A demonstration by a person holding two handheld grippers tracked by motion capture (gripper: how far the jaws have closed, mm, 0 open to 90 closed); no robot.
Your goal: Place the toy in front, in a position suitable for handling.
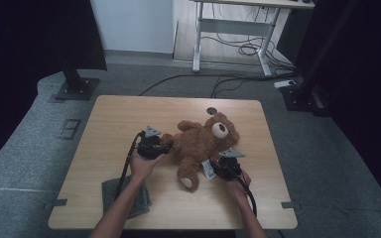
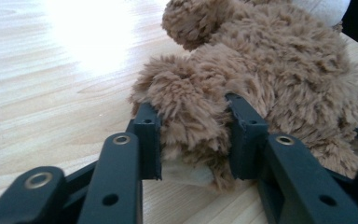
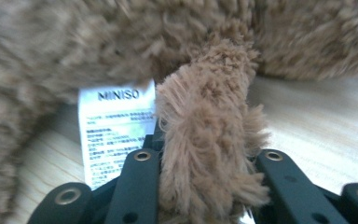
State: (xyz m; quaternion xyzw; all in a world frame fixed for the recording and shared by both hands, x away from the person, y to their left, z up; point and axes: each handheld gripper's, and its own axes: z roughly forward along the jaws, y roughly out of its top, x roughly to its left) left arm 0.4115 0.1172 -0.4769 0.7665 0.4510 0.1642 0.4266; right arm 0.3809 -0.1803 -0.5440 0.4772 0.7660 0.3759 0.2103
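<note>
High view: brown plush teddy bear (image 1: 198, 144) lies on its back mid-worktop (image 1: 119, 124), pale wood-grain laminate with rounded corners. Fur shaggy, pale muzzle and foot pad. Left hand-held gripper (image 1: 166, 144) pinches a fuzzy limb (image 2: 191, 121) between black jaws. Right hand-held gripper (image 1: 217, 166) clamps another furry limb (image 3: 205, 140). White sewn-in tag (image 3: 114, 130) beside it reads "MINISO"; small print below illegible. Grey fabric piece (image 1: 139, 201) lies near the front edge under the left forearm.
</note>
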